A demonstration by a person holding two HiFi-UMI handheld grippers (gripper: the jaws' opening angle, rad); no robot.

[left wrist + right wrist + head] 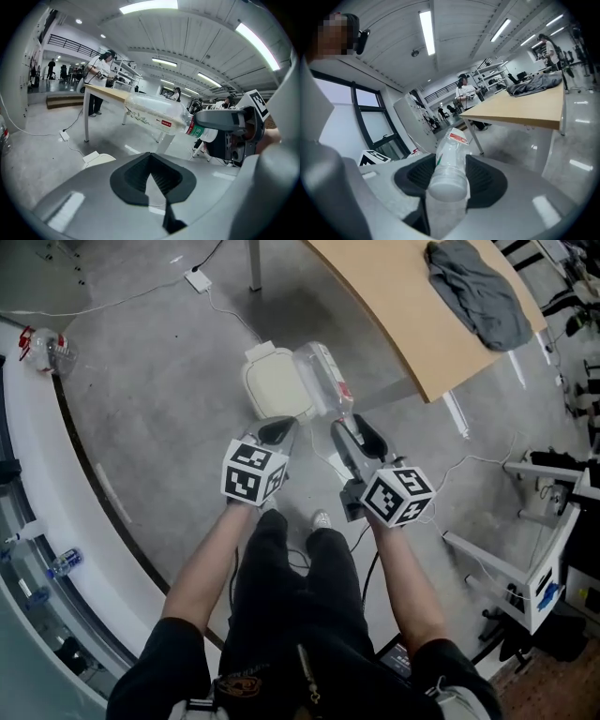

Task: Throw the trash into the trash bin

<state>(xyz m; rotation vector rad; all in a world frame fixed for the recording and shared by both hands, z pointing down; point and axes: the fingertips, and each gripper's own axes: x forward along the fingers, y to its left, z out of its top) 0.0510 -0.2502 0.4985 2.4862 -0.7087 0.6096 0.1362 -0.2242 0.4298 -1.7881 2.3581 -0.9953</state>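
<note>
A clear plastic bottle (319,376) with a red and green label sticks out forward from my right gripper (352,432), whose jaws are shut on its neck end. In the right gripper view the bottle (450,159) lies between the black pads (485,180), capped end toward the camera. The white lidded trash bin (275,382) stands on the floor just ahead of both grippers, its lid down, and the bottle hangs over its right edge. My left gripper (278,430) is shut and empty, close to the bin's near side. From the left gripper view, the bottle (154,112) and bin (96,161) both show.
A wooden table (394,296) with a grey cloth (478,292) stands behind the bin at right. A crushed bottle (42,345) lies on the curved white ledge at far left. A power strip (198,279) and cables run over the grey floor. White frames (525,568) stand at right.
</note>
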